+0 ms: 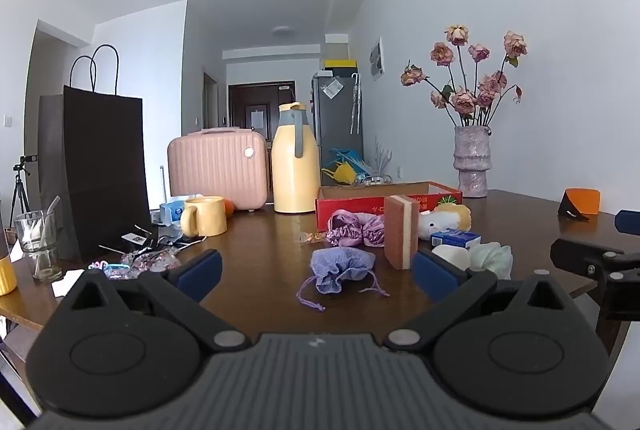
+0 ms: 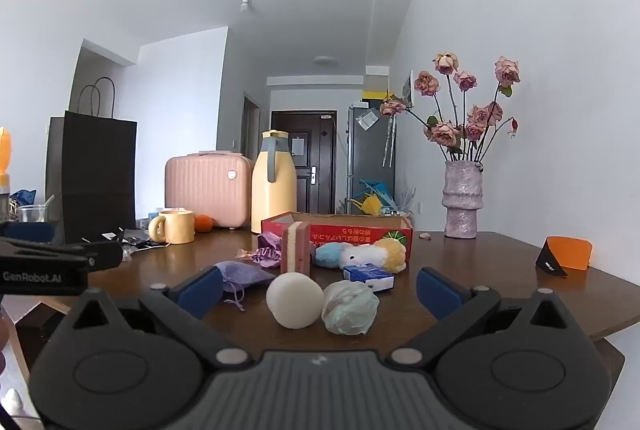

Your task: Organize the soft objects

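Both hand-held grippers, left [image 1: 316, 276] & right [image 2: 318, 290], gape wide w/ nothing held, soft items loose mid-frame on the bench [image 1: 256, 242] before the red box [image 1: 390, 200]; risk: upright sponge block [image 1: 401, 232] toppling if the purple pouch [image 1: 340, 268] is grabbed carelessly.

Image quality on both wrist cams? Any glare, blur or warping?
Left wrist: sharp, daylight, soft sheen on the table, strong fisheye bending the black paper bag, dark corners. Right wrist: equally sharp, the white ball evenly lit with a soft shadow below, walls bowing, no motion blur.
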`<control>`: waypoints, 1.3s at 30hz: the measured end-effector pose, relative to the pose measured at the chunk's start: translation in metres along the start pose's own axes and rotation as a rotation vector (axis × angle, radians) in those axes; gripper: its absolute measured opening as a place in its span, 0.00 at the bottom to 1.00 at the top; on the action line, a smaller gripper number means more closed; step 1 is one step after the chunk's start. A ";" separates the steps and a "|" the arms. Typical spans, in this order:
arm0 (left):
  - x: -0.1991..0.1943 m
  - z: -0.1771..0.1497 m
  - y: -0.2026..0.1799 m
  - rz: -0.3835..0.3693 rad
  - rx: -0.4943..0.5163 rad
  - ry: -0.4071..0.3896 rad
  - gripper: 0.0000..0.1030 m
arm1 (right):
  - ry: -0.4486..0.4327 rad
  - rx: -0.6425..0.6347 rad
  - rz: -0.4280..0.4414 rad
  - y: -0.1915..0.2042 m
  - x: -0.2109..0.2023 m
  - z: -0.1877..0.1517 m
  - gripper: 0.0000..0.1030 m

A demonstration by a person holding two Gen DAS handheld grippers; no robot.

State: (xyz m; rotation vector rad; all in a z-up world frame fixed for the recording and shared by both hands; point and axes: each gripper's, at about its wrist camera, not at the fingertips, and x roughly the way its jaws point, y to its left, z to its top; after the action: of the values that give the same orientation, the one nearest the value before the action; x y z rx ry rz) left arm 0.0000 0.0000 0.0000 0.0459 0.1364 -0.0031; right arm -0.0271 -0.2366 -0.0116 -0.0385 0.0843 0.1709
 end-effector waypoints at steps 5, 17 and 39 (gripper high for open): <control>-0.002 -0.001 0.000 -0.007 0.007 -0.029 1.00 | -0.003 -0.001 0.000 -0.001 0.000 0.000 1.00; 0.004 -0.002 -0.006 -0.020 0.025 0.008 1.00 | 0.031 0.042 -0.022 -0.011 0.005 -0.004 1.00; 0.004 -0.001 -0.003 -0.016 0.026 0.010 1.00 | 0.040 0.036 -0.015 -0.008 0.007 -0.004 1.00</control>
State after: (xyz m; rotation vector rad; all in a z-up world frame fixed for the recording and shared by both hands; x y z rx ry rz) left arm 0.0041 -0.0034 -0.0018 0.0707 0.1467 -0.0204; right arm -0.0187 -0.2434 -0.0161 -0.0065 0.1265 0.1536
